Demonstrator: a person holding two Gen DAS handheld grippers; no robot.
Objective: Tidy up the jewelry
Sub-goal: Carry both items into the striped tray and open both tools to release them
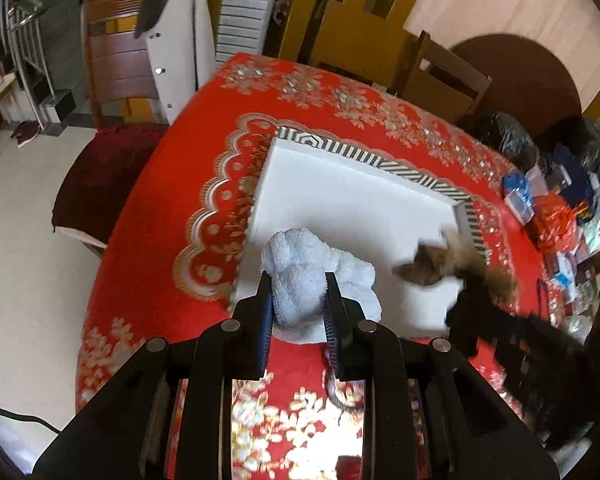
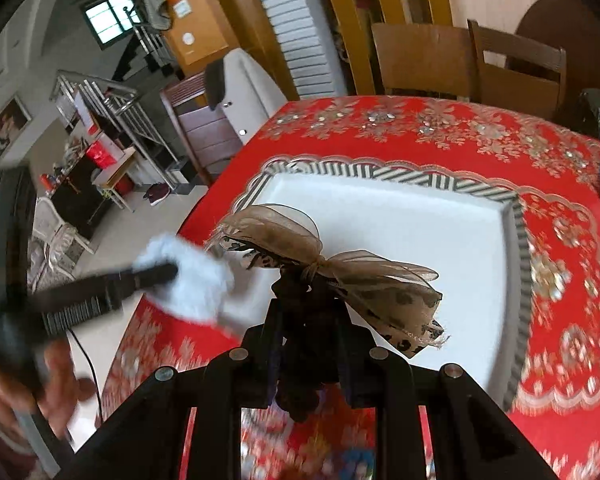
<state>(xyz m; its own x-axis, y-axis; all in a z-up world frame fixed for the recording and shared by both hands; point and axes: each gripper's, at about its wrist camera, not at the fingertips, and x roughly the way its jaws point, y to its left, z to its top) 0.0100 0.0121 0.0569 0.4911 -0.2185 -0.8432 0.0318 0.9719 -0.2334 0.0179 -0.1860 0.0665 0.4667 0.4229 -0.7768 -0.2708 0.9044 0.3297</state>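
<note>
My left gripper point(image 1: 297, 292) is shut on a fluffy white scrunchie point(image 1: 300, 280) and holds it over the near left corner of a white tray with a striped rim point(image 1: 364, 156). My right gripper point(image 2: 306, 300) is shut on a brown organza hair bow with leopard print point(image 2: 340, 272), above the tray's point(image 2: 420, 184) near edge. In the left wrist view the bow point(image 1: 428, 266) and right gripper point(image 1: 466, 300) are blurred at the right. In the right wrist view the scrunchie point(image 2: 192, 276) and left gripper point(image 2: 156, 274) are blurred at the left.
The tray lies on a table with a red floral cloth point(image 1: 188, 152). Packets and bags point(image 1: 556, 208) crowd the table's right side. Wooden chairs point(image 2: 516, 68) stand behind it, one with a white coat point(image 1: 180, 44) at the left. A small item point(image 1: 340, 392) lies under my left gripper.
</note>
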